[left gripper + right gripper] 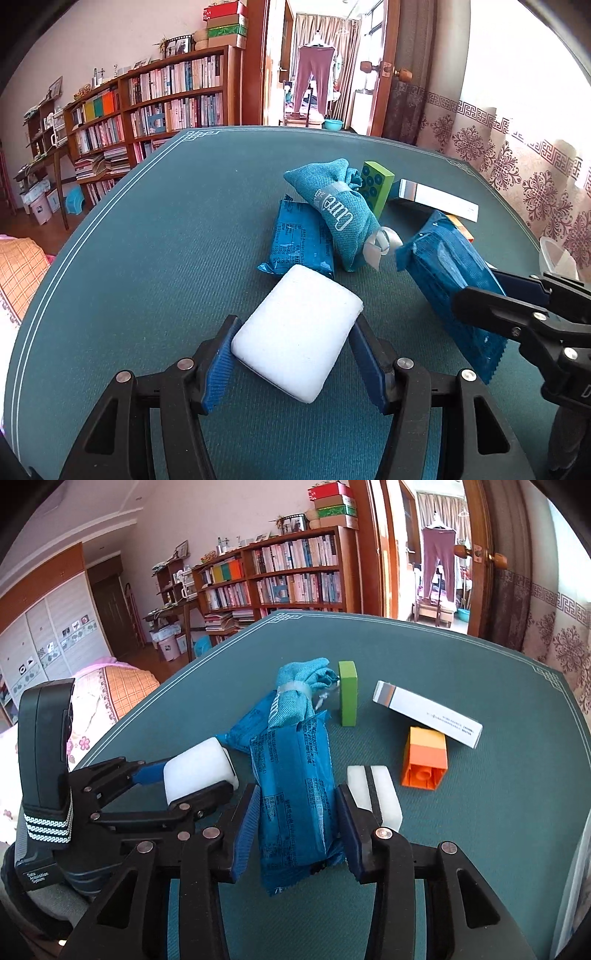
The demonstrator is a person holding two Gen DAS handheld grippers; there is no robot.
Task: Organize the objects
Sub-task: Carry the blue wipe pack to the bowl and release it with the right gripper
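Note:
My left gripper (295,328) is shut on a white sponge block (297,328), held just above the green table (147,258). It also shows in the right wrist view (199,775). My right gripper (297,812) is shut on a blue tissue packet (295,797), also seen in the left wrist view (450,280). A second blue packet (299,240) lies ahead with a teal cloth pouch (340,206) resting on it.
A green block (348,694) stands behind the pouch. A white carton (428,712) leans on an orange block (424,764). A second white sponge (376,794) lies right of my right gripper. Bookshelves (288,572) and a doorway stand beyond the table.

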